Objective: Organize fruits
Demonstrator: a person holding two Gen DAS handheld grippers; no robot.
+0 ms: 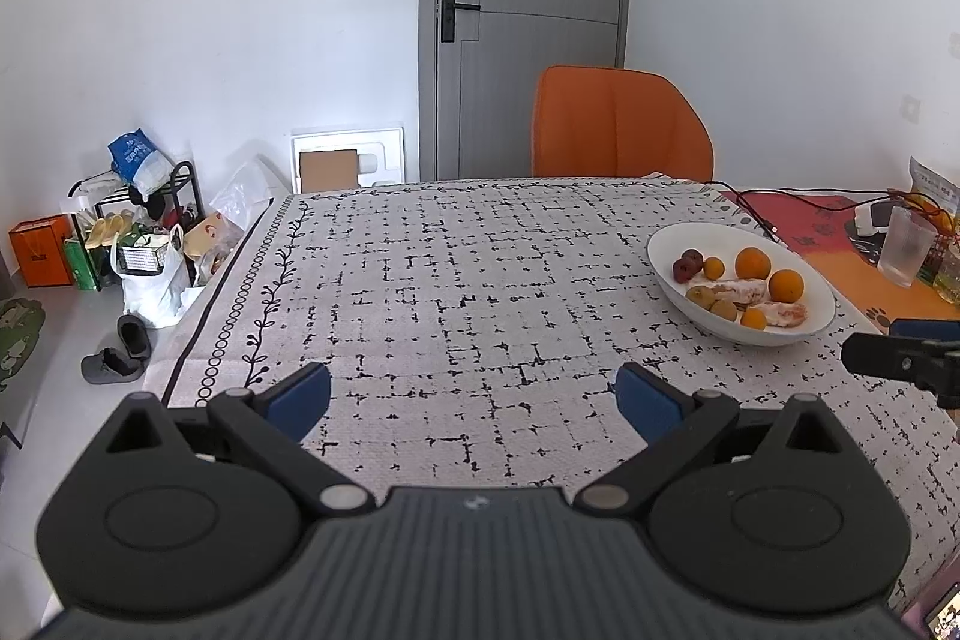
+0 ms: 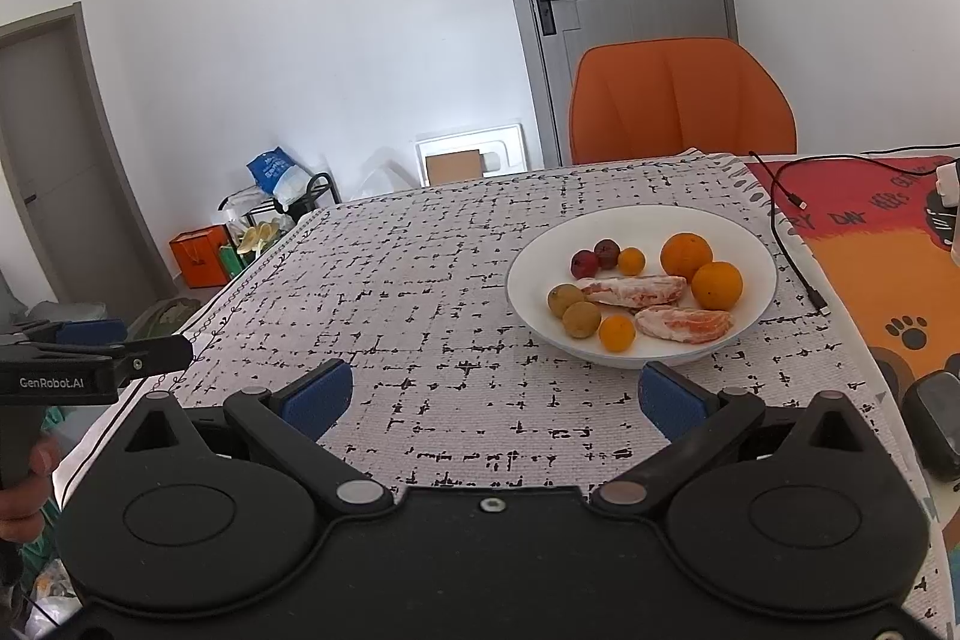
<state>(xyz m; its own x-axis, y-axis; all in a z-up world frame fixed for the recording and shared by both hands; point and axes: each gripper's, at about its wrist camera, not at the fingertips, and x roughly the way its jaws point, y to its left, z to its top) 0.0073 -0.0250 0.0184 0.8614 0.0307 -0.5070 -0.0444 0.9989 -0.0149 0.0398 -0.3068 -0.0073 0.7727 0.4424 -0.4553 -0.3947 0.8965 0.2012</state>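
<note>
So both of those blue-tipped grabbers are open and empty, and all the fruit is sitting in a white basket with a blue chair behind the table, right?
Nearly. The chair behind the table is orange, not blue, as the right wrist view shows. The rest holds: the left gripper and right gripper are open and empty, and the fruit sits in the white bowl.

Left claw (image 1: pixel 474 394) hangs spread over the patterned tablecloth (image 1: pixel 456 280), white fruit plate (image 1: pixel 672 244) right

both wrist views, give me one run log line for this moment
left gripper: open, empty | right gripper: open, empty | fruits: all in white bowl | stage: hovering over tablecloth
</note>
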